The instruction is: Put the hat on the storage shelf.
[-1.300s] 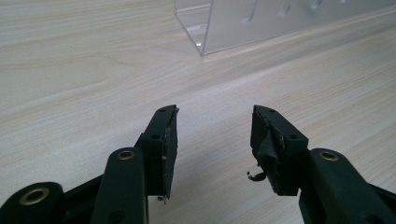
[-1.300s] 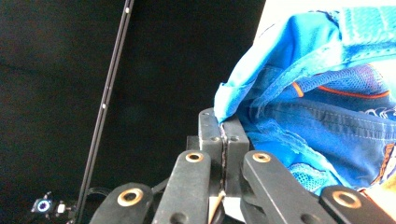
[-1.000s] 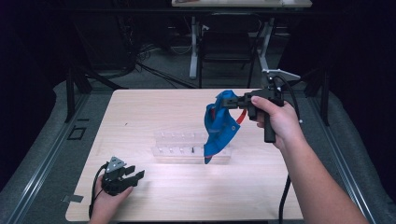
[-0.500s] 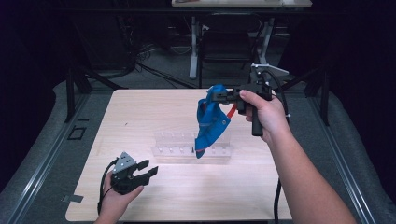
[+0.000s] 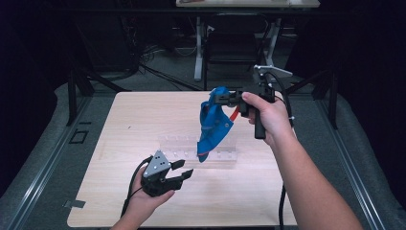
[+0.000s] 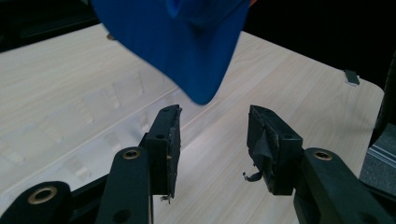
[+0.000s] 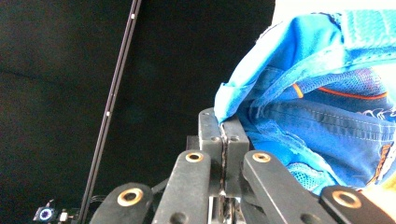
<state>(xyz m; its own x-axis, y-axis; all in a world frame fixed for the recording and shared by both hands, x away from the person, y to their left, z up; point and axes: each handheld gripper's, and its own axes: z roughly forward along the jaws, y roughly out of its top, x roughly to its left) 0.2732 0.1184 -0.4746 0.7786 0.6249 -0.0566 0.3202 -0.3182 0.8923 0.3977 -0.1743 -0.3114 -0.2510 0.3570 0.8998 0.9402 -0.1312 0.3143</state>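
A blue cap (image 5: 213, 124) hangs above the wooden table (image 5: 119, 124), pinched at its edge by my right gripper (image 5: 218, 98), which is shut on the fabric (image 7: 317, 126) in the right gripper view (image 7: 224, 126). Under the cap lies a clear plastic rack (image 5: 182, 146). My left gripper (image 5: 184, 168) is raised over the table's front, pointing up toward the cap's lower tip. Its jaws (image 6: 215, 135) stand apart and have just been closing a little, with nothing between them. The cap's tip (image 6: 182, 42) hangs just beyond them.
A bit of tape (image 5: 72, 203) sticks to the table's front left corner. Cables trail from both grippers. Dark floor, metal rails and a desk frame (image 5: 198, 48) surround the table.
My left gripper has risen and moved right from the table's front left toward the hanging cap. The right hand with the cap has drifted slightly left.
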